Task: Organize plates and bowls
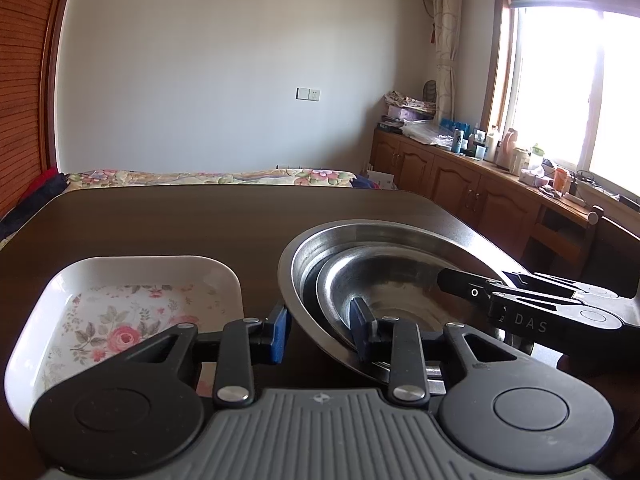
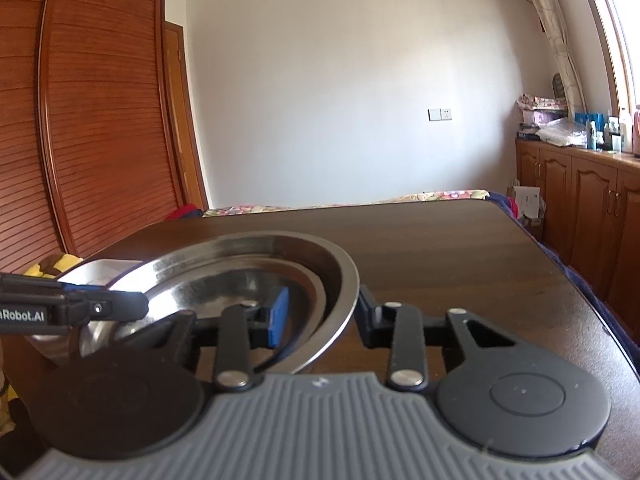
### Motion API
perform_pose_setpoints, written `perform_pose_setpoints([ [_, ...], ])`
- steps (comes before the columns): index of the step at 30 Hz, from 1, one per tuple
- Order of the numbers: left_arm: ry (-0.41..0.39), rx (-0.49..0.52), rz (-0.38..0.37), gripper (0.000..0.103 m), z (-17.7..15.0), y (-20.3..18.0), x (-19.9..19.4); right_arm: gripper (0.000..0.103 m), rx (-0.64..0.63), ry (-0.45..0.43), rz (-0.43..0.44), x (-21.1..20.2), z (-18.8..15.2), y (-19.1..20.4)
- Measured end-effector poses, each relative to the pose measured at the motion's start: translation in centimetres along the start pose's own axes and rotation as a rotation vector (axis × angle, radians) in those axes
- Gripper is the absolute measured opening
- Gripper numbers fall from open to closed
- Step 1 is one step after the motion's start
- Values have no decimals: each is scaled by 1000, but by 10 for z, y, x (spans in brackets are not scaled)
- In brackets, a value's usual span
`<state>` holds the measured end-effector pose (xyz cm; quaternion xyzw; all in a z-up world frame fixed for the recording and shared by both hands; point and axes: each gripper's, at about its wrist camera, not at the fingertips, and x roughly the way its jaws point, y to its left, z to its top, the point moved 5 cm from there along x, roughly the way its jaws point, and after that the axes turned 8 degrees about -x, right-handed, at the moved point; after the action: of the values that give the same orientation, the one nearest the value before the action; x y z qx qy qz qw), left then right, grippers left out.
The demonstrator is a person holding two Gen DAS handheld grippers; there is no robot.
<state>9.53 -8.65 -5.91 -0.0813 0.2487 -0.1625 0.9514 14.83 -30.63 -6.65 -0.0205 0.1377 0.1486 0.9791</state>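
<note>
two steel bowls (image 1: 384,280) (nested), one floral plate (image 1: 132,312); both hand-held grippers (image 1: 320,332) (image 2: 320,316) open, straddling the rim.

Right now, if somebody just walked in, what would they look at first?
Probably the shiny steel bowls, a smaller one nested inside a bigger one, on the dark table. The left gripper and right gripper each straddle the big bowl's rim, jaws open. Left of them sits a white flowery dish.
</note>
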Motion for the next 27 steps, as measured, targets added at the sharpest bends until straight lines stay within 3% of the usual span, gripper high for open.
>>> perform_pose_setpoints([
  [10, 0, -3, 9, 33, -1, 0, -3, 29, 25, -12, 1, -3, 0, -4],
  [27, -10, 4, 2, 32, 11, 6, -17, 29, 96, -31, 55, -8, 9, -5],
])
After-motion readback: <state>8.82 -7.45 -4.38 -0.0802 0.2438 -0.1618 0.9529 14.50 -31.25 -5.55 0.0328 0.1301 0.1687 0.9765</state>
